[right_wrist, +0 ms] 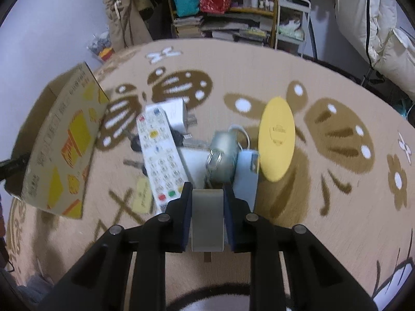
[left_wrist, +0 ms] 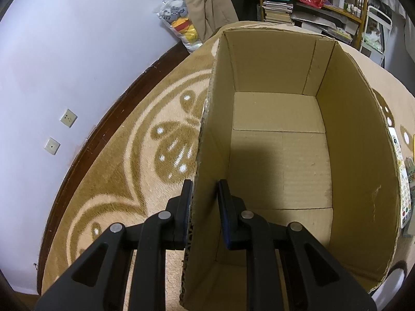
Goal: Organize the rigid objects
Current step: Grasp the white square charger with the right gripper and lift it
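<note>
Left wrist view: left gripper (left_wrist: pixel 203 202) straddles and pinches the empty cardboard box (left_wrist: pixel 358 155) wall on the rug, while right gripper (right_wrist: pixel 207 204) clamps a grey block (right_wrist: pixel 207 220), likely needing carrying leftward into the box.

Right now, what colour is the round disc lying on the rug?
Yellow. The disc shows best in the right wrist view, right of the remote.

A: What's the floor like?
B: A tan carpet (right_wrist: pixel 259 59) with brown butterfly patterns; dark baseboard (left_wrist: pixel 103 129) at 9 o'clock under a lavender wall (left_wrist: pixel 64 51) with 2 outlets (left_wrist: pixel 68 118).
A: Furniture?
B: A cluttered shelf (right_wrist: pixel 233 13) at 12 o'clock.
</note>
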{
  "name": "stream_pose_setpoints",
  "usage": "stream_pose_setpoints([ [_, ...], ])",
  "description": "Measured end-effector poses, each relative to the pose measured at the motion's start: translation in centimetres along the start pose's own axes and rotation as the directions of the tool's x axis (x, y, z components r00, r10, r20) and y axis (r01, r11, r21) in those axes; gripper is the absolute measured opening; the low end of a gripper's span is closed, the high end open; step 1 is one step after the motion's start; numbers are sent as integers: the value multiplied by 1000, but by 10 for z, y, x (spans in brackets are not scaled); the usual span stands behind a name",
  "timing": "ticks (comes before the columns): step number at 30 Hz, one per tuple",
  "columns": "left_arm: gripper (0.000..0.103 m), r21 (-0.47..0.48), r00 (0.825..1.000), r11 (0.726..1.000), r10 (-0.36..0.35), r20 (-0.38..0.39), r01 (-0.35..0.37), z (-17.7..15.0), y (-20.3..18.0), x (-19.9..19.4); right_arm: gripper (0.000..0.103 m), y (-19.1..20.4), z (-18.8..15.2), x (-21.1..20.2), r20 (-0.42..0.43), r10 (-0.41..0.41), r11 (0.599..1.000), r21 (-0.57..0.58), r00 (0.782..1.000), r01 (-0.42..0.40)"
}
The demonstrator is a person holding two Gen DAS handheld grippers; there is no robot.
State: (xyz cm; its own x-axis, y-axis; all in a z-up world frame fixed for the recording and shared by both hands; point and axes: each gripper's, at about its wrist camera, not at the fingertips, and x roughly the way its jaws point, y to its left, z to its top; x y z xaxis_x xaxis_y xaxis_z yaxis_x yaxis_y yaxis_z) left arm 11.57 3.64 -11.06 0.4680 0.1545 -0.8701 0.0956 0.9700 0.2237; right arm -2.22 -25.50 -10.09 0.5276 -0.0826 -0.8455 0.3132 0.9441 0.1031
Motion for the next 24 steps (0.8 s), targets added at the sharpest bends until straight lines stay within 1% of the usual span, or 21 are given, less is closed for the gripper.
stream_pose_setpoints([
  [4, 18, -6, 1000, 1000, -6, -2, 6, 0, 1, 1, 24, 17, 15, -5, 49, -1, 999, -39, 999, 3],
  [7, 18, -5, 1000, 1000, -5, -2, 5, 1, 1, 1, 24, 33, 27, -8, 76, 26, 997, -70, 997, -20],
  [9, 18, -5, 1000, 1000, -4, -3, 4, 1, 1, 1, 24, 47, 36, -13, 101, 64, 994, -94, 993, -55],
  [13, 18, -4, 1000, 1000, -4, -4, 4, 2, 2, 1, 24, 73, 52, -17, 132, 102, 987, -134, 986, -84],
  [18, 18, -5, 1000, 1000, -4, -4, 4, 2, 1, 2, 24, 111, 77, -23, 177, 179, 974, -170, 968, -149],
  [19, 18, -4, 1000, 1000, -4, -2, 4, 2, 2, 1, 24, 120, 83, -24, 185, 205, 970, -171, 961, -174],
  [22, 18, -5, 1000, 1000, -5, -1, 5, 1, 3, 3, 24, 138, 92, -24, 195, 253, 961, -169, 948, -221],
  [24, 18, -9, 1000, 1000, -8, -3, 8, 1, 5, 3, 24, 152, 95, -24, 199, 282, 950, -192, 938, -245],
])
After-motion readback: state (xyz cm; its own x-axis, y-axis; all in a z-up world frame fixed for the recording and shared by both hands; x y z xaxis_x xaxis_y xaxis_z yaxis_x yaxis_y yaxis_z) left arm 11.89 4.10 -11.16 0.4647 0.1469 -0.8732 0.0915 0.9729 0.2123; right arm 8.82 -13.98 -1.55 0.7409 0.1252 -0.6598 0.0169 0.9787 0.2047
